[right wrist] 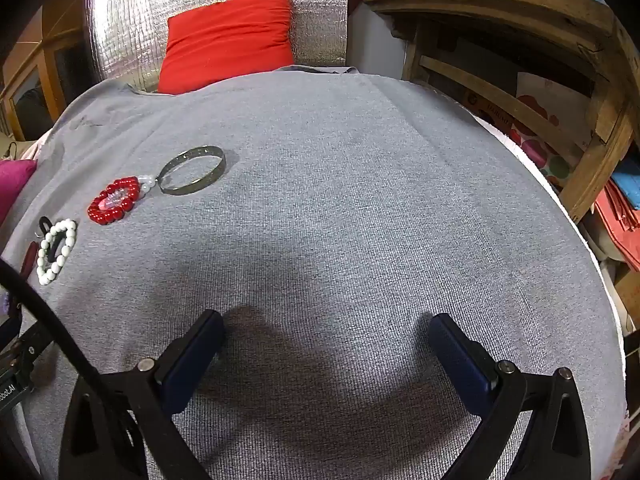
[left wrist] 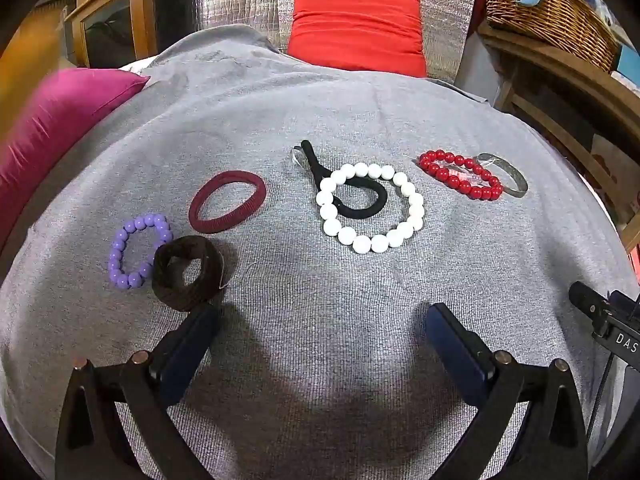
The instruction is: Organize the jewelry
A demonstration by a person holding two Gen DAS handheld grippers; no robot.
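Your left gripper: fingers spread wide, holding nothing, above the near part of the grey cloth. Your right gripper: likewise spread wide and empty, over a bare stretch of the cloth toward its right side.

Nearest item: brown hair tie, just beyond your left gripper's left finger, toward the cloth's left edge. It overlaps the purple bead bracelet on that bracelet's right side.

Next out: maroon hair tie, lying alone, near but apart from the purple beads.

Middle of the cloth: white bead bracelet, with a black hair tie lying partly inside its ring and running out toward the far left. The black tie's far end touches a small clear ring; what that ring is, you cannot tell.

Right of the middle: red bead bracelet, with a silver bangle touching its right end. From your right gripper's view something pale and clear lies inside the red ring.

Beyond the far edge: red cushion. Off the left edge: pink cushion.
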